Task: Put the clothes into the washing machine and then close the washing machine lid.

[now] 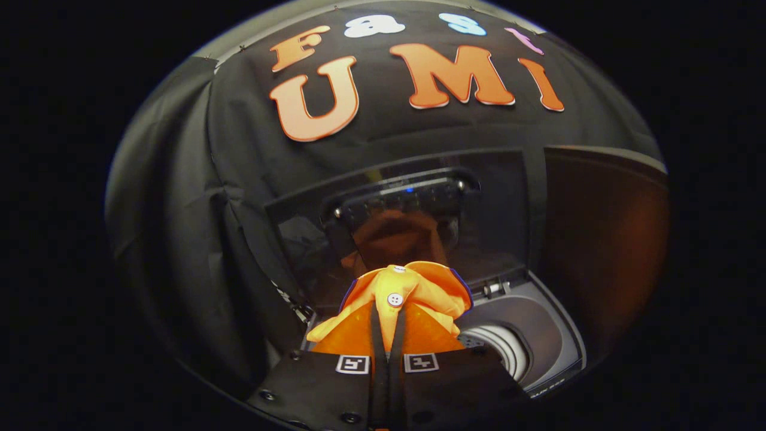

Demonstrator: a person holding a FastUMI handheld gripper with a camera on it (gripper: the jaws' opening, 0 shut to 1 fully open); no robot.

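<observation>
No readable text stood anywhere; small printing on the washing machine [553, 359] rim was too blurred.

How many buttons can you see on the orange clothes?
2. One white button sits on the orange garment just above the tips of the gripper, which is shut on the cloth. A second button is higher, near the top fold. Folds may hide more.

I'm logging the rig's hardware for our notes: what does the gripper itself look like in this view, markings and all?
The gripper has two long, slim fingers running side by side from a broad dark body. Each side of the body carries a small square black-and-white tag, and round screw heads dot its face.
</observation>
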